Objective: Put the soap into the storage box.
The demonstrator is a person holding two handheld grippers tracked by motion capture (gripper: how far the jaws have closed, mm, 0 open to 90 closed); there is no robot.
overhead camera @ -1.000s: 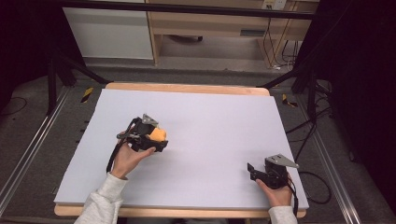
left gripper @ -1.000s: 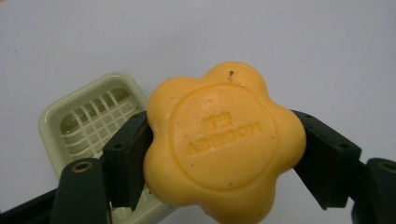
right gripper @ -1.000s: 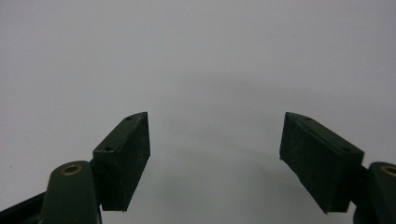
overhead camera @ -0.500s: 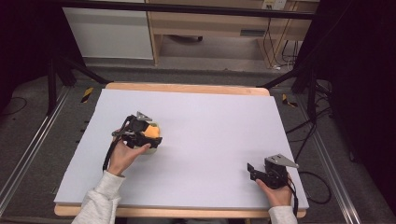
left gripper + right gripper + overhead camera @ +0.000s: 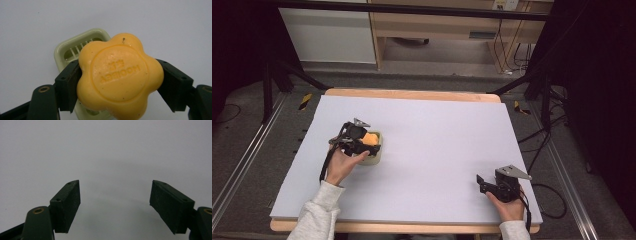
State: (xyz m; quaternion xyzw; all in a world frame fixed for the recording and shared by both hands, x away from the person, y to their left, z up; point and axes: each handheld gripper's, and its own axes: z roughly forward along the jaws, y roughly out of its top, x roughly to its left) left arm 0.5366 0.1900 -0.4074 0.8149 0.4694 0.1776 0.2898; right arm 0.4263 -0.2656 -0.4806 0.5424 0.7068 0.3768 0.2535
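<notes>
Tongs, left [image 5: 120, 82]: jaws clamped on either side of an orange flower-shaped soap [image 5: 119, 76], held directly above a pale green soap dish [image 5: 72, 50]. Tongs, right [image 5: 115, 205]: jaws apart, nothing between them, low over the near right corner of the bench [image 5: 437, 130]. Bench: white top, wooden edge. Soap dish: slotted floor, standing left of centre. Soap: embossed lettering on its face.

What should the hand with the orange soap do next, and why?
Probably lower the soap a little and open the jaws. The left gripper pinches the flower-shaped soap from both sides, right above the pale green soap dish, whose slotted tray shows bare behind the soap. The right gripper is open, far off over the bare table.
</notes>
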